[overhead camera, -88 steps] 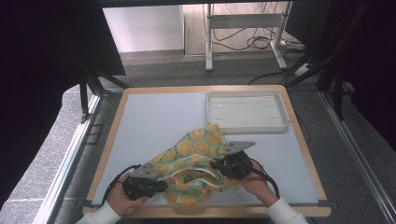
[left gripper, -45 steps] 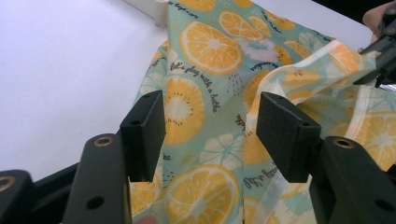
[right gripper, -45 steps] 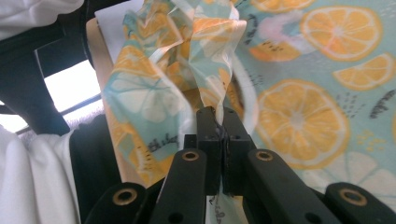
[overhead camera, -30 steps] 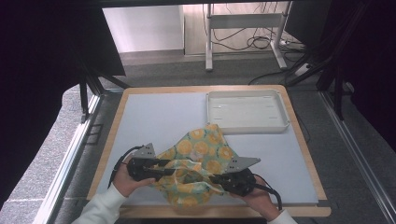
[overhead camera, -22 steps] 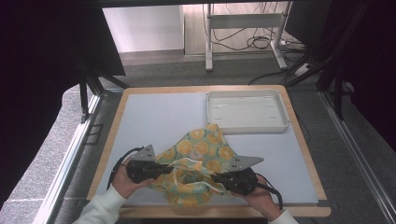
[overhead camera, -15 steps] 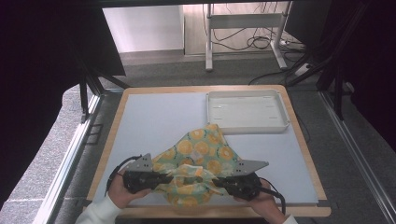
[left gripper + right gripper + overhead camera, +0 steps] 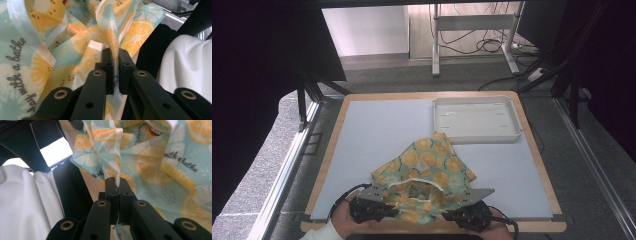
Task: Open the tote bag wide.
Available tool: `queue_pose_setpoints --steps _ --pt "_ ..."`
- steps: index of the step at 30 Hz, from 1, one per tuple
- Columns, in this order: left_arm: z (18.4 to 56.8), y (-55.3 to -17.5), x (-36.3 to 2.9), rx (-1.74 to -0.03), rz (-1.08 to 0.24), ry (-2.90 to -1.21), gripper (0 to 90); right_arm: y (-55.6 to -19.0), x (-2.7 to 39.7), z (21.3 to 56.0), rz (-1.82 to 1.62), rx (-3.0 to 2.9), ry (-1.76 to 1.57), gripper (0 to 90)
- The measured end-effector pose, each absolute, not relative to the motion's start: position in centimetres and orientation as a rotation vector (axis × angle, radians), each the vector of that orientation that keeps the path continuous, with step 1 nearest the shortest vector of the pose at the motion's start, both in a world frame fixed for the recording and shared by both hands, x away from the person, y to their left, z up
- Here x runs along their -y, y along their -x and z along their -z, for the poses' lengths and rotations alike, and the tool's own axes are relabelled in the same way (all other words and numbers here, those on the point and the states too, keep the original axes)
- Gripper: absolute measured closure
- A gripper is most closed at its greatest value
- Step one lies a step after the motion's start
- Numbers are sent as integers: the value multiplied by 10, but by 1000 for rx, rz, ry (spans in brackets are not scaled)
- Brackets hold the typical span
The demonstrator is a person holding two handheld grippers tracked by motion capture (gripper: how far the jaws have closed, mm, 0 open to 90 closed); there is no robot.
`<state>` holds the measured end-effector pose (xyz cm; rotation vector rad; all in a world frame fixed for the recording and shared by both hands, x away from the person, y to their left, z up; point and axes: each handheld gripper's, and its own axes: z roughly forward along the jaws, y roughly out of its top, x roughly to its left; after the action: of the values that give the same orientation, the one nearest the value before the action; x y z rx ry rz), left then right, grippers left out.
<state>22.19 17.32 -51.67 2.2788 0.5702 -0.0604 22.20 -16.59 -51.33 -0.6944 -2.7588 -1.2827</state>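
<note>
Both: left hand-held gripper [image 7: 114, 56] and right hand-held gripper [image 7: 116, 183] pinch the lemon-print cloth [image 7: 424, 172].

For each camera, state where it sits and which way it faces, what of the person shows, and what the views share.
High view: fixed above the person's side, looking forward and down on the table, white tray and lemon-print cloth; both hands enter from the bottom.
Left gripper view: rides the left hand-held gripper, looking along its jaws pinched on the cloth; white sleeve at right.
Right gripper view: rides the right hand-held gripper, jaws pinched on cloth; white sleeve at left.
Shared: the cloth.
</note>
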Motion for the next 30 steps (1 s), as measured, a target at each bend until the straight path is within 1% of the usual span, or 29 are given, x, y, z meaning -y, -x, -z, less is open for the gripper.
queue_pose_setpoints --steps 1,2,4,6,9,13,15,20,25,30 --pt "516 -222 -174 -570 54 -2275 819 -222 165 514 1274 2763 689 877" --pt "514 -223 -175 -568 42 -2263 774 -222 165 514 1264 2770 683 878" --pt "505 -224 -179 -550 14 -2241 655 -222 163 515 1255 2777 681 877" --pt "494 -224 -184 -556 -21 -2177 556 -223 163 515 1249 2779 685 878" --pt "477 -229 -190 -585 -64 -2090 499 -224 163 516 1241 2779 693 877" --pt "464 -242 -187 -613 -117 -2067 495 -223 162 517 1226 2786 678 877" --pt "462 -248 -183 -615 -115 -2072 522 -223 162 517 1224 2791 674 877" --pt "470 -254 -165 -585 -115 -2156 586 -223 163 516 1232 2795 675 877" --pt "475 -253 -167 -602 -100 -2164 637 -223 163 515 1239 2796 683 877" --pt "484 -254 -170 -638 -109 -2184 644 -222 163 514 1242 2804 676 876"
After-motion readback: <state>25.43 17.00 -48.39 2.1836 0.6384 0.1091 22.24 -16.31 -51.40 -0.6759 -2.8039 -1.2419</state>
